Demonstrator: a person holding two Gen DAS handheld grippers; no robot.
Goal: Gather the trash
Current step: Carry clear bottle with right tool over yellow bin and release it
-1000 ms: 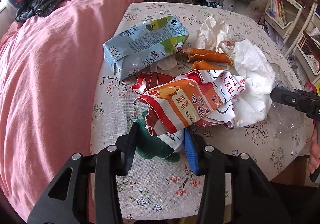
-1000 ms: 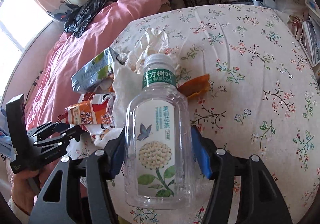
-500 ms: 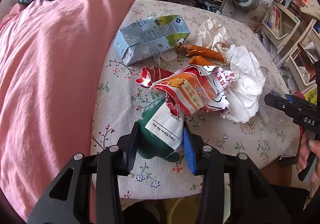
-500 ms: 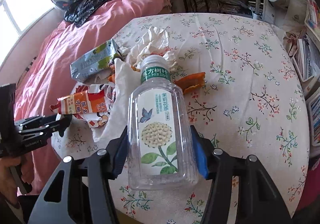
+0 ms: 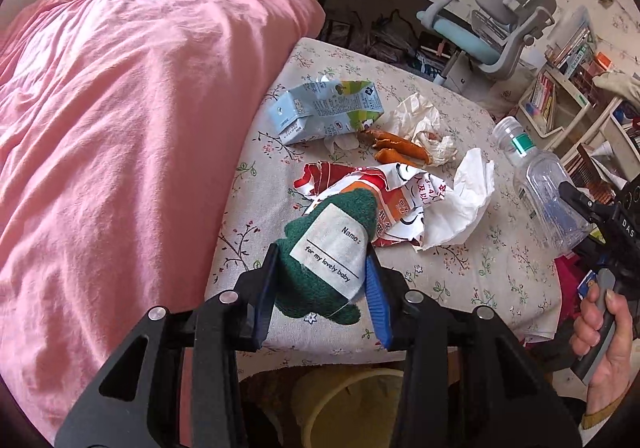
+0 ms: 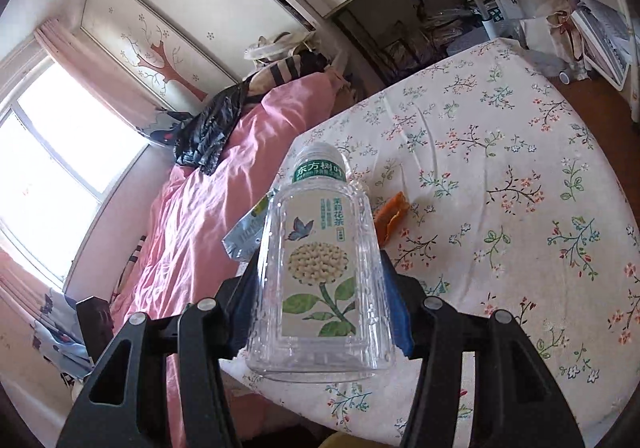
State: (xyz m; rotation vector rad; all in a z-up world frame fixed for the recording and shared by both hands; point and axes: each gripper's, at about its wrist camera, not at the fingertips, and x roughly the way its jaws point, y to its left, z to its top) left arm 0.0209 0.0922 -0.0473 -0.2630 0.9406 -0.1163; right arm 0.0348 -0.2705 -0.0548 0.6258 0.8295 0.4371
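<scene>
- Two grippers each hold one thing above the flower-print table [image 5: 472, 280].
- The left gripper [image 5: 320, 280] is clamped on a dark green knitted item [image 5: 320, 248] with a white cloth tag reading "Name: / for my lovely baby"; the item is pinched between the black pad on one side and the blue pad on the other, over the table's near edge.
- The right gripper [image 6: 320, 300] grips a clear, empty plastic bottle [image 6: 320, 272] by its lower body, with the green-banded neck pointing away from the camera; its label shows a butterfly and a pale flower head. In the left wrist view the same bottle [image 5: 548, 200] hangs beyond the table's right side, clear of the cloth.
- Still on the table, toward the middle, lies a crumpled red, orange and white snack wrapper [image 5: 384, 200], just behind the green item.
- A white crumpled tissue [image 5: 460, 200] touches the wrapper's right side.
- Orange peel pieces [image 5: 400, 148] lie farther back on the table, next to another wad of white paper [image 5: 420, 120].
- A flattened blue and green drink carton [image 5: 324, 112] lies on its side near the table's far left edge, beside the pink bedcover [image 5: 120, 136].
- A yellowish rounded rim [image 5: 352, 400] shows below the table's near edge; what it belongs to is unclear.
</scene>
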